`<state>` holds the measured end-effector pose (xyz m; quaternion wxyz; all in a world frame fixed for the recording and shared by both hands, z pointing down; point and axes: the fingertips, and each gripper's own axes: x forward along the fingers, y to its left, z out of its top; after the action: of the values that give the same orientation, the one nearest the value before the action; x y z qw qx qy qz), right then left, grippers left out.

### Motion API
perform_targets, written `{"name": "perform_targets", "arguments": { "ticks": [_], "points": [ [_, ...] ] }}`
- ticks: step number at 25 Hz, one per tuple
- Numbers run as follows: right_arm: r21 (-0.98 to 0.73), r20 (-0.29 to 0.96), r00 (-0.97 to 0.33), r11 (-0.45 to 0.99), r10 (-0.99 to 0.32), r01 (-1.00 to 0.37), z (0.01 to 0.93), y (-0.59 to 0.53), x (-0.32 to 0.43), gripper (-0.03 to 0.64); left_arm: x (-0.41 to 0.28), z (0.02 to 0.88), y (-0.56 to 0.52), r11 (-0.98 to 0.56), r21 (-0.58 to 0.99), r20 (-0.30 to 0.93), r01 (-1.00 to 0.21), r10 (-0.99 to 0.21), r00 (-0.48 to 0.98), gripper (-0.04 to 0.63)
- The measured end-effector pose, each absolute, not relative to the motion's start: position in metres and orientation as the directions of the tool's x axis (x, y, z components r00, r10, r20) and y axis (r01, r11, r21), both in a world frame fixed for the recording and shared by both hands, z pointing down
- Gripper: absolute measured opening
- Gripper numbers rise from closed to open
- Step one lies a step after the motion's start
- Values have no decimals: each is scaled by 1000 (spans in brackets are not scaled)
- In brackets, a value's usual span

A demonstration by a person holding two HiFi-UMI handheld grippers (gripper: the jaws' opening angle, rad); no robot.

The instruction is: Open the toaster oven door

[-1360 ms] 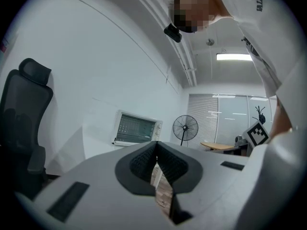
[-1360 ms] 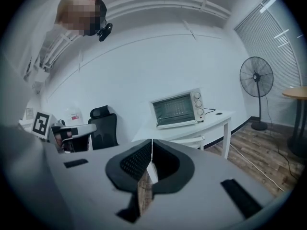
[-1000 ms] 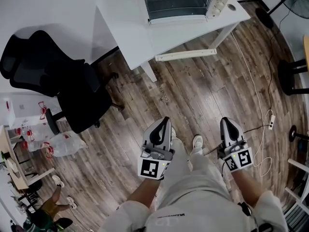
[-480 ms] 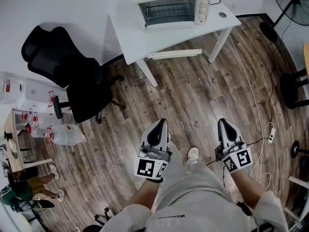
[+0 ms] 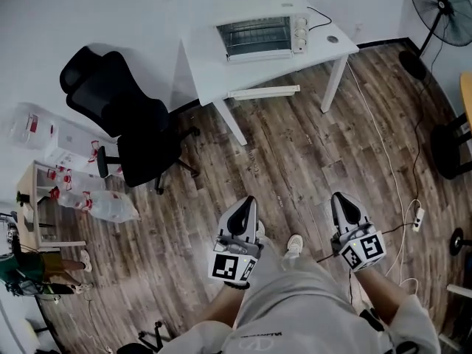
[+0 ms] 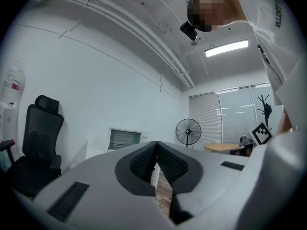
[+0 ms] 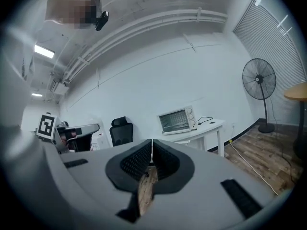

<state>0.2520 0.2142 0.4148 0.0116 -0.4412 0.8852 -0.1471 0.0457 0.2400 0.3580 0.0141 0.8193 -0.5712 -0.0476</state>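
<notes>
A white toaster oven (image 5: 264, 35) with a glass door and knobs on its right side stands on a white table (image 5: 221, 76) against the far wall; its door is closed. It also shows far off in the right gripper view as the toaster oven (image 7: 177, 120) and in the left gripper view as the toaster oven (image 6: 124, 139). My left gripper (image 5: 241, 211) and right gripper (image 5: 344, 206) are held low in front of the person's legs, well short of the table. Both are shut with nothing between their jaws.
A black office chair (image 5: 125, 120) stands left of the table. A pedestal fan (image 5: 441, 6) is at the far right, and a white cable (image 5: 391, 175) runs across the wood floor to a power strip (image 5: 419, 218). Bags and clutter (image 5: 96, 205) lie at the left.
The head view has pulled back: the table and oven appear smaller and farther away, and more of the room's left side shows. Both grippers keep their pose, shut.
</notes>
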Motion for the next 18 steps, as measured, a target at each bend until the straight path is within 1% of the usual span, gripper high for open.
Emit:
{"name": "perform_targets", "arguments": {
  "ticks": [9, 14, 18],
  "points": [
    [-274, 100, -616, 574, -781, -772, 409, 252, 238, 18, 41, 351, 275, -369, 63, -76, -927, -928, 364, 9],
    [-274, 116, -605, 560, -788, -782, 407, 274, 217, 18, 26, 343, 294, -399, 66, -96, -915, -915, 392, 9],
    [-275, 104, -600, 557, -793, -784, 400, 298, 191, 18, 11, 334, 317, -431, 69, -123, -900, -899, 421, 9]
  ]
}}
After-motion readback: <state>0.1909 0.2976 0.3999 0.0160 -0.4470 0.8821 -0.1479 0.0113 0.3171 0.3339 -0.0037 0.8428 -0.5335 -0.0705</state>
